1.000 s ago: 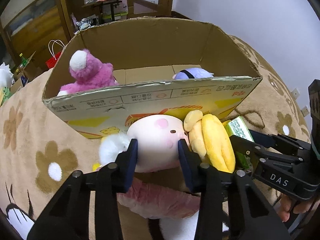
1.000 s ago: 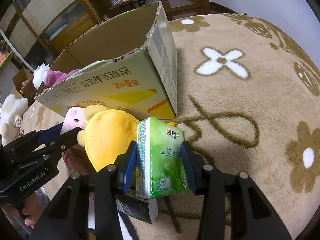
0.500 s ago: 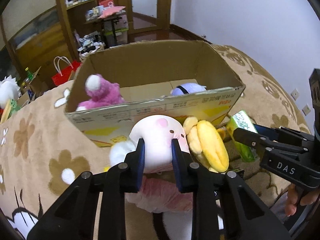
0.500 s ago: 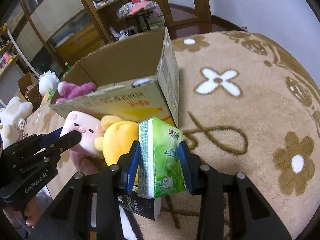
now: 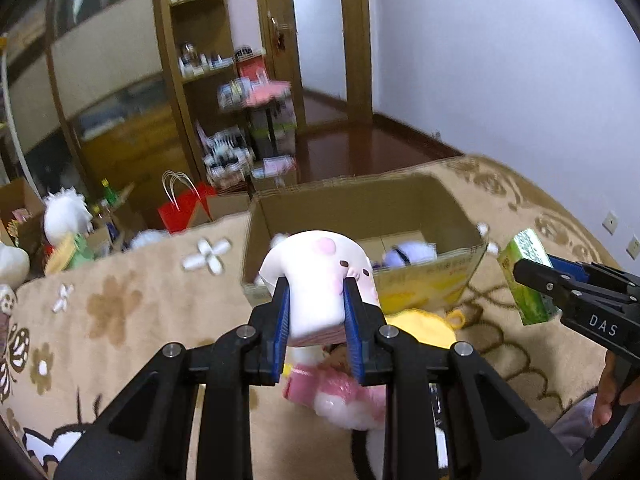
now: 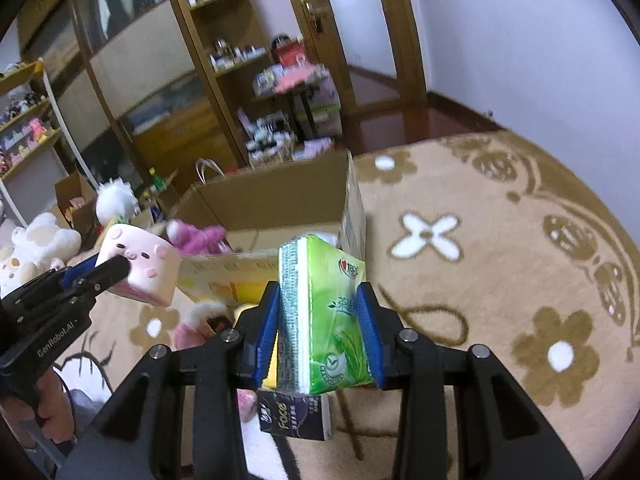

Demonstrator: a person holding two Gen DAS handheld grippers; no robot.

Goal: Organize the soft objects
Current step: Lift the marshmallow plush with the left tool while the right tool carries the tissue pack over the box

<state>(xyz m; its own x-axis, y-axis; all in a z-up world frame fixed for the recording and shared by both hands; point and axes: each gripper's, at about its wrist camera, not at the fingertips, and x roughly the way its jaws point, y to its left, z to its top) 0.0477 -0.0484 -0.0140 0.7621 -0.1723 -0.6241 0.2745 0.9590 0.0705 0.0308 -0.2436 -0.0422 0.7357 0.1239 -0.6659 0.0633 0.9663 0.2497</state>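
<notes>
My left gripper is shut on a pale pink pig plush, squeezed between the blue pads and lifted above the rug in front of the open cardboard box. My right gripper is shut on a green tissue pack, also raised, near the box's right front corner. Each gripper shows in the other's view: the pig plush at left, the tissue pack at right. Inside the box lie a magenta plush and a lilac plush.
A yellow plush, a pink plush and a dark tissue pack lie on the flowered beige rug below the grippers. White plush toys, a red bag and shelves stand beyond the rug at left.
Both grippers have risen and tilted up, the left lifting the pig plush and the right lifting the tissue pack off the rug; the left pads squeezed tighter on the plush. The box now appears lower and farther.
</notes>
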